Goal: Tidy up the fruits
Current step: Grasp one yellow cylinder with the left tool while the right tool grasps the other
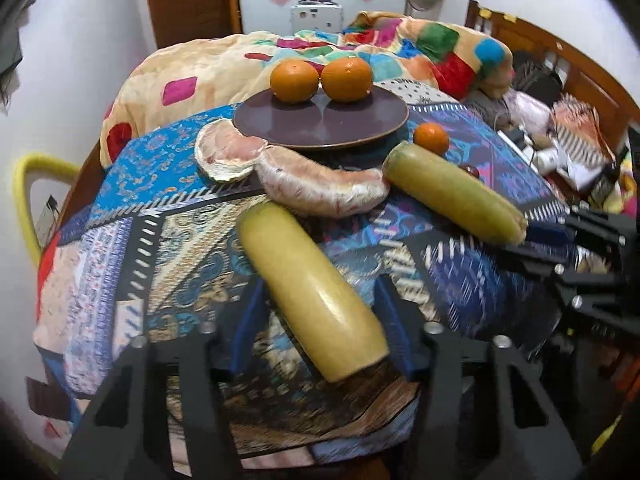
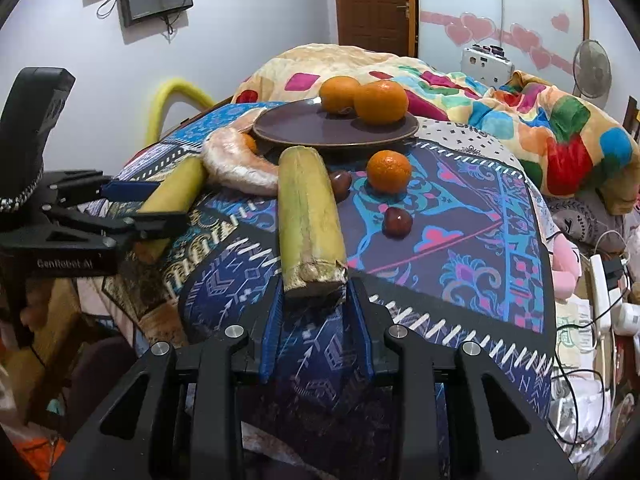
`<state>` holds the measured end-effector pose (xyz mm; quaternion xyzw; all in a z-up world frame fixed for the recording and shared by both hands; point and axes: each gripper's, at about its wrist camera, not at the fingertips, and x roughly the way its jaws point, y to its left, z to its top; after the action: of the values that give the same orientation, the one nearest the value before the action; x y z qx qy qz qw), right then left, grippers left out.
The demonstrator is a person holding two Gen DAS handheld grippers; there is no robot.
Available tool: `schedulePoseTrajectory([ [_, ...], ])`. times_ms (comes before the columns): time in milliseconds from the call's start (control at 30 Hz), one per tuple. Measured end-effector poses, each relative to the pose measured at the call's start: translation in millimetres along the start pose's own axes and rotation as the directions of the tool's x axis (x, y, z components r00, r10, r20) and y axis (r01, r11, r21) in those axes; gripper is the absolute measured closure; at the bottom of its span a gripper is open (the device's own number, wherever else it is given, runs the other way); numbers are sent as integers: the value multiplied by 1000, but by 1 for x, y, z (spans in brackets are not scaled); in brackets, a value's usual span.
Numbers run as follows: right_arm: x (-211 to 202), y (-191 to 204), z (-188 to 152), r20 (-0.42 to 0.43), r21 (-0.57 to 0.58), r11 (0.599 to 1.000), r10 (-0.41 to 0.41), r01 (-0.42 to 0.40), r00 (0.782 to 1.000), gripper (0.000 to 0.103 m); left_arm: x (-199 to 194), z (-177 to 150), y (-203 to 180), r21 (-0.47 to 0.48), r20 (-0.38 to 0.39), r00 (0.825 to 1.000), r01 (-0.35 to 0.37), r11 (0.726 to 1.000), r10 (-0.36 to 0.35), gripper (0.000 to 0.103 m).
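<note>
while the left gripper clasps one near cane piece, the right gripper grips another cane piece rightward.

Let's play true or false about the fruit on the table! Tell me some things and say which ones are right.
1. Two oranges sit on the dark plate. True.
2. The small orange is on the plate too. False: it lies on the patterned cloth, in front of the plate.
3. Each gripper has a yellow-green stalk piece between its fingers. True: the left gripper is around one stalk piece, the right gripper around the other.
4. The pomelo segment is on the plate. False: it lies on the cloth beside the plate.
5. The plate is bright yellow. False: it is dark purple-brown.
</note>
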<state>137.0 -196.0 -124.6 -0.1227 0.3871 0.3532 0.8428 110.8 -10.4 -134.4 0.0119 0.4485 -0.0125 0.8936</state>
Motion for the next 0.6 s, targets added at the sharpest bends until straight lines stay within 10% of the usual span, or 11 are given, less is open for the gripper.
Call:
schedulePoseTrajectory([
  [600,5,-5,21,-97,0,999,-41,41,994,56,13,5,47,-6,-116,990,78,997,-79,66],
])
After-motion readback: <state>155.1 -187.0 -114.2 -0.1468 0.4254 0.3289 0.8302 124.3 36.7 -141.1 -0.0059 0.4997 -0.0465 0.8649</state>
